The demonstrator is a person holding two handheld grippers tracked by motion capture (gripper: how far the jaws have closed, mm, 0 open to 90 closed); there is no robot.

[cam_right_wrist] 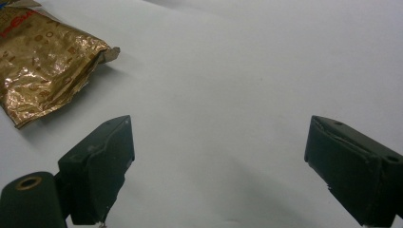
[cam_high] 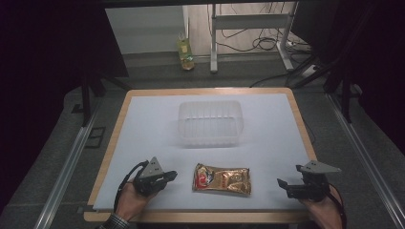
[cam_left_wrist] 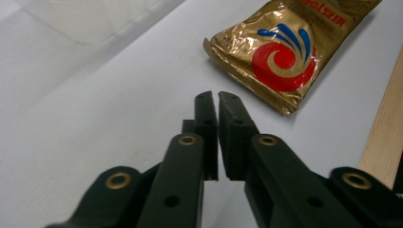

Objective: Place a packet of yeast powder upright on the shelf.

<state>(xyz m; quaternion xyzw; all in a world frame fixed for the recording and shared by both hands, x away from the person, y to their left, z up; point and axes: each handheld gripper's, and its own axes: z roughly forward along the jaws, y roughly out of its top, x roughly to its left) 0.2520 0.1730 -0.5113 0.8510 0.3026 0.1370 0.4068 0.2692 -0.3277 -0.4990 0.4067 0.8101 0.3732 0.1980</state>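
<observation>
As you sit between two idle claws, the gold snack packet (cam_high: 221, 179) lies flat on the surface (cam_high: 267, 129) between them, nearer your left.

Your left claw (cam_high: 171, 175) is clenched on nothing, its jaws pressed together; the packet sits just ahead and to its right, long axis running across the surface from one claw toward the other, red swirl end facing this side. Your right claw (cam_high: 282, 183) stands released, jaws wide, farther from the packet's crimped end. Beyond the packet, well apart, rests the clear plastic tub (cam_high: 210, 123), open side up. Nothing stands in the way.
</observation>
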